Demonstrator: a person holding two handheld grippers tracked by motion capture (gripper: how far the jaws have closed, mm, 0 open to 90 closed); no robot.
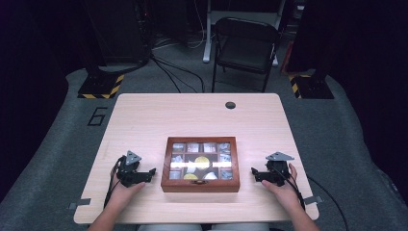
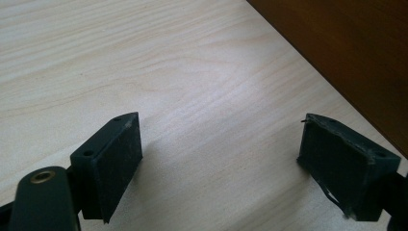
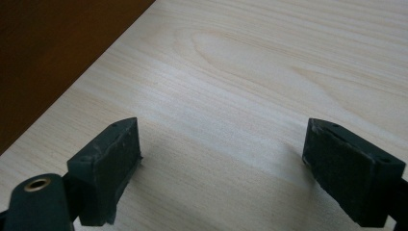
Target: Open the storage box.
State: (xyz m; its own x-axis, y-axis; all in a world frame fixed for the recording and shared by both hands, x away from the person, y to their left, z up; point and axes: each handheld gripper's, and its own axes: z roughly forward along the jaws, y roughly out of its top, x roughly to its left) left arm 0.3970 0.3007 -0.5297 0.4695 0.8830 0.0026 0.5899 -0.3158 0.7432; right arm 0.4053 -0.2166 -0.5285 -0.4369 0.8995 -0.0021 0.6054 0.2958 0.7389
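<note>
Two tools wide, empty: left tool (image 1: 149,172), right tool (image 1: 255,172) flank wooden compartment box (image 1: 200,185) near bench (image 1: 192,113) front edge. "6" (image 1: 97,116) marked on floor mat.

A pale wooden table (image 1: 144,120) carries a glass-lidded wooden box (image 1: 200,185) near its front edge.

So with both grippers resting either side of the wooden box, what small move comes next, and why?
Probably bring both inward to the wooden box: the left gripper and right gripper flank it, jaws open and empty, not touching it.
</note>
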